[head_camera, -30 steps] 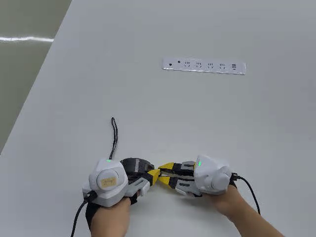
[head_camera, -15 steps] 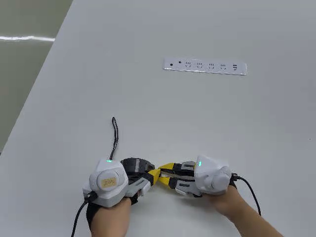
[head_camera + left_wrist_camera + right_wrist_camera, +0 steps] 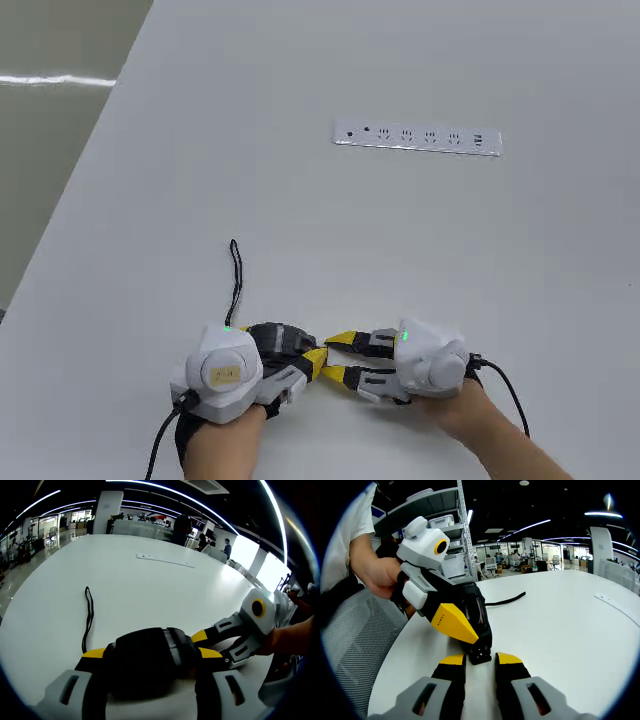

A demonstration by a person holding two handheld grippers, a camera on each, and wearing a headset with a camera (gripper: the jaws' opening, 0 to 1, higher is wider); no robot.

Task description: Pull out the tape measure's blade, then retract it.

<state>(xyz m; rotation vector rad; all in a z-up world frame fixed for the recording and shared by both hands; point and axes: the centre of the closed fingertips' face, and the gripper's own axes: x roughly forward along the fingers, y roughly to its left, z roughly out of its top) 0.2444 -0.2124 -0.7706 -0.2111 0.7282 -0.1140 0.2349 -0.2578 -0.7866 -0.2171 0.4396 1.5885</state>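
Tape measure (image 3: 277, 338) sits clamped in the left gripper (image 3: 290, 350) near the table's (image 3: 300, 200) front edge. The right gripper (image 3: 337, 356) is spread open, its jaws flanking the blade tip (image 3: 479, 656).

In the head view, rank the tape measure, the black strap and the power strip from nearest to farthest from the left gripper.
1. Tape measure: held by the left gripper.
2. Black strap: trailing away just beyond it.
3. Power strip: far across, to the right.
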